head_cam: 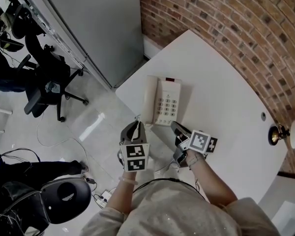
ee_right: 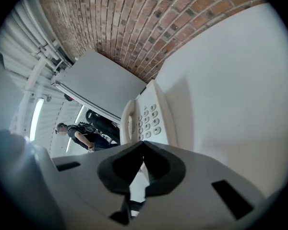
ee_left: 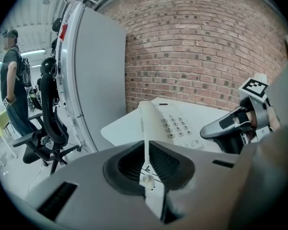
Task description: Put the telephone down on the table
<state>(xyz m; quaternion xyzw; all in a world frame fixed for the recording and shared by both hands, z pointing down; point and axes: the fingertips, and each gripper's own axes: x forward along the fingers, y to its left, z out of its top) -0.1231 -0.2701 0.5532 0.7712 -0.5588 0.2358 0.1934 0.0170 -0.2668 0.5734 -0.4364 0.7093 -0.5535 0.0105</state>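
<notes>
Resting flat near the left edge of the white round-edged table (head_cam: 221, 107), the cream push-button telephone (head_cam: 162, 101) has its handset (head_cam: 150, 100) seated along its left side, keypad facing up. The put-down looks finished, so the step in hand is to draw clear cleanly.

The grey left gripper (head_cam: 135, 127), pinched to a narrow slit with nothing between its jaws, hangs just short of the telephone's near end. The grey right gripper (head_cam: 176, 128) is fully closed and empty, just beside the near right corner. Both should back away toward the near edge and lift rather than sweep sideways. The telephone sits close enough to the left edge that a nudge could slide it toward the drop.

Farther out, the table is bare except for a small dark hole (head_cam: 263, 116) toward the right edge. A red brick wall (head_cam: 226, 14) runs behind the far edge, a grey flat panel (head_cam: 98, 23) stands off the left corner, and a black office chair (head_cam: 49, 82) stands on the floor beyond. None of these obstructs the withdrawal.
</notes>
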